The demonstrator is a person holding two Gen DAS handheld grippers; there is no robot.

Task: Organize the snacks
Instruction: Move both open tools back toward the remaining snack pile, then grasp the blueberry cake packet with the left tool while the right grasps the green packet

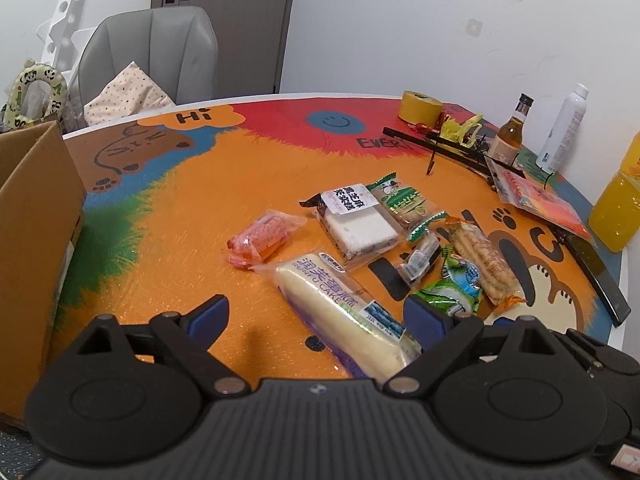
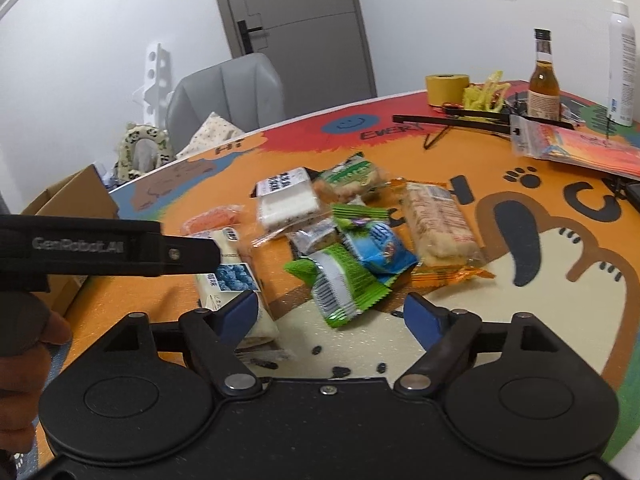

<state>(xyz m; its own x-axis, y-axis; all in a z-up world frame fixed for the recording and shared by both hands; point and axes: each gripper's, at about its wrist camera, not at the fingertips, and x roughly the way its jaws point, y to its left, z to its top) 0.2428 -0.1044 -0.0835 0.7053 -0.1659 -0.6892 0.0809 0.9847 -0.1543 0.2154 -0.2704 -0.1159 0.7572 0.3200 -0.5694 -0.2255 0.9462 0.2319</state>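
We see a round table (image 1: 180, 216) with a cartoon-printed orange top. Wrapped snacks (image 1: 360, 224) lie clustered at its centre; toward two o'clock stand a tape roll (image 1: 420, 107), a brown bottle (image 1: 512, 132) and a white spray can (image 1: 564, 128).

My two wrist cameras look steeply down, close over the colourful cartoon-printed table (image 1: 168, 216) (image 2: 500, 320), sharing the wrapped snack pile (image 1: 360, 232) (image 2: 344, 248).
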